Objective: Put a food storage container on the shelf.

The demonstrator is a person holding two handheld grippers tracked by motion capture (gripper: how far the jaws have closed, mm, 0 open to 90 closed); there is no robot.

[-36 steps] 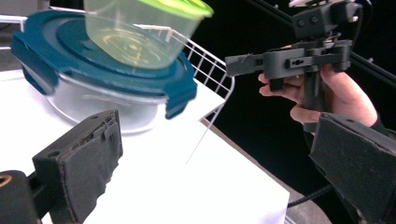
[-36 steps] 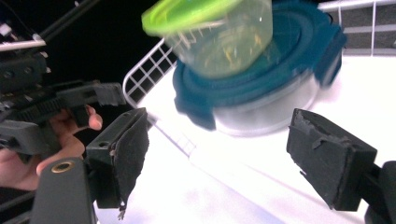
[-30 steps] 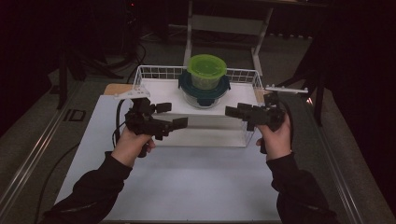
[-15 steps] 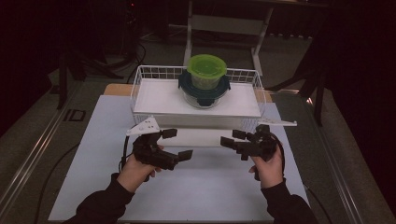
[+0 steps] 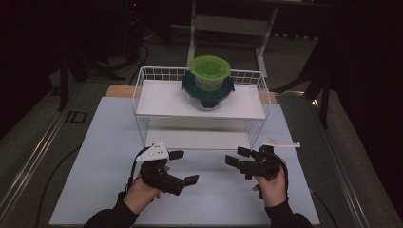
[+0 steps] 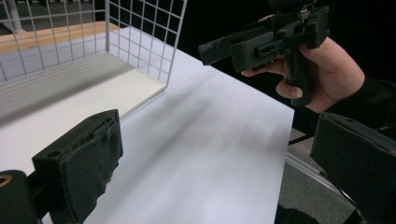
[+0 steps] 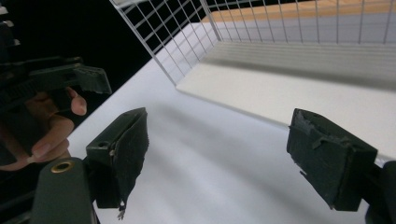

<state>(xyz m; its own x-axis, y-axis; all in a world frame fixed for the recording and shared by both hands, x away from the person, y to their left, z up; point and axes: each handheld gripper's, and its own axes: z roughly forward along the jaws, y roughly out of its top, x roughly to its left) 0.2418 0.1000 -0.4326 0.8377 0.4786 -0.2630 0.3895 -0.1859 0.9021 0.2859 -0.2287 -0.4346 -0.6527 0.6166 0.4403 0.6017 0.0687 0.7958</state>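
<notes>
Grippers: left gripper (image 5: pixel 184 167) and right gripper (image 5: pixel 237 158), jaws apart and empty, above white table (image 5: pixel 104 142) before wire rack (image 5: pixel 142 102).

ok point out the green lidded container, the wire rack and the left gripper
green lidded container (image 5: pixel 211 69): high view, on its green lid
wire rack (image 5: pixel 142 81): high view, on its left rim
left gripper (image 5: pixel 183 167): high view, midway between the open jaws' tips

A white sheet (image 5: pixel 109 142) covered the table (image 5: pixel 114 91), a small white bracket (image 5: pixel 281 142) lay on it, and dark floor (image 5: pixel 28 142) surrounded it.
</notes>
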